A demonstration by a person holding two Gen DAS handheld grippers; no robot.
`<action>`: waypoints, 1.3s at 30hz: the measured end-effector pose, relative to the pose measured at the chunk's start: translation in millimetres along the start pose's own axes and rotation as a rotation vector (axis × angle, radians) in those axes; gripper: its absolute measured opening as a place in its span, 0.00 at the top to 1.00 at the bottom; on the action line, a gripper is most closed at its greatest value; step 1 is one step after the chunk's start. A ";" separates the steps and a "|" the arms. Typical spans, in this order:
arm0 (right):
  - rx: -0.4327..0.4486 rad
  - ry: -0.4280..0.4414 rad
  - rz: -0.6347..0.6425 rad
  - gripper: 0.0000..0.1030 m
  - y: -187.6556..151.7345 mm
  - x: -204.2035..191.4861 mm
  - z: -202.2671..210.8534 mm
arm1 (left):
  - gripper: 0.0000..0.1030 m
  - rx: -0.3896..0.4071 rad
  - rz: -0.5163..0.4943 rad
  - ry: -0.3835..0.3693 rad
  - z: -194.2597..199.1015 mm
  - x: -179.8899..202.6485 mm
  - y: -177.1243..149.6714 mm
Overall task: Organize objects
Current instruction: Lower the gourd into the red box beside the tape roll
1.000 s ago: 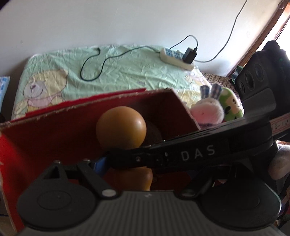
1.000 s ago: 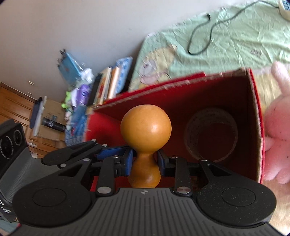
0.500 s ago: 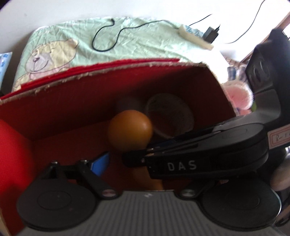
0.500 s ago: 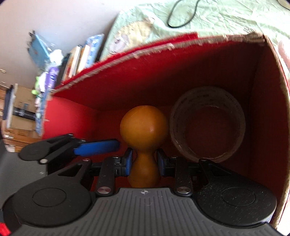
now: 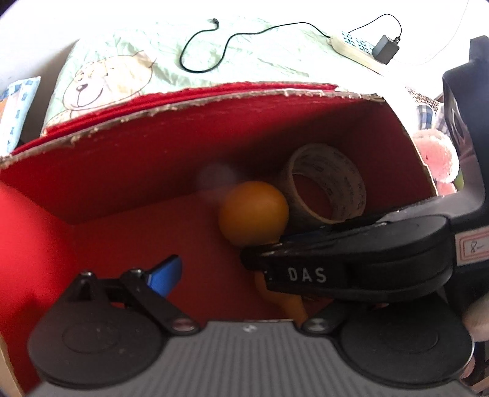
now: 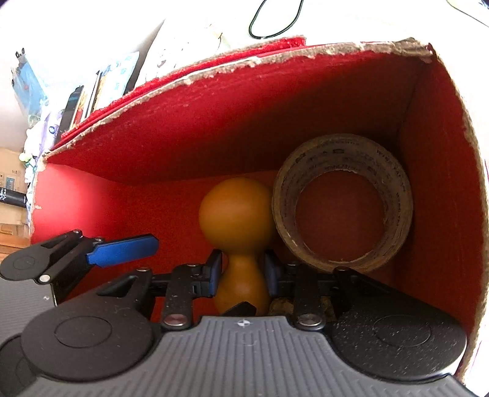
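Right gripper (image 6: 240,273) jaws clamped tight, blue pads (image 6: 215,271) pressed in both sides. Left gripper (image 5: 232,274) spread wide, nothing between fingers, crossing under right.

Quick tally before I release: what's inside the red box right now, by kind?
Orange wooden gourd-shaped piece, held in the right gripper: 1
Roll of tape, leaning at the back right corner: 1
Total inside the red box: 2

Bed (image 5: 259,58) with pale green bear-print sheet against a white wall (image 5: 36,27). Black cable (image 5: 214,49), power strip (image 5: 354,50) on it. Bright, overexposed light.
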State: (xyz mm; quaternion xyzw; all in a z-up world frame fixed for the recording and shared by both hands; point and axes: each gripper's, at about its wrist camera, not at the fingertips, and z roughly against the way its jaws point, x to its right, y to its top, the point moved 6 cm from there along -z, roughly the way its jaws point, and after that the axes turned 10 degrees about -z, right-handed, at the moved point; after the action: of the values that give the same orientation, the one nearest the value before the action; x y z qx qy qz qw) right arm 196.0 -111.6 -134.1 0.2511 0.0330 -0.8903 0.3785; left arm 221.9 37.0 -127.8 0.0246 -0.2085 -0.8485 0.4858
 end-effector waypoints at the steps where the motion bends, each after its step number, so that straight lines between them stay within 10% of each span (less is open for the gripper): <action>1: 0.002 0.004 -0.003 0.71 0.0 1.3 1.0 | 0.08 0.000 0.002 0.008 0.0 -0.1 2.1; 39: 0.193 0.041 0.011 0.74 -3.8 -0.8 24.1 | 0.01 0.056 -0.022 0.181 5.6 0.2 5.3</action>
State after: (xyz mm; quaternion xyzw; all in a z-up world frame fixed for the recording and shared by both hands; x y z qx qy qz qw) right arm 183.6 -114.3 -113.3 0.3049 -0.0467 -0.8818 0.3568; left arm 224.8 36.4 -120.7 0.1168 -0.1872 -0.8421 0.4922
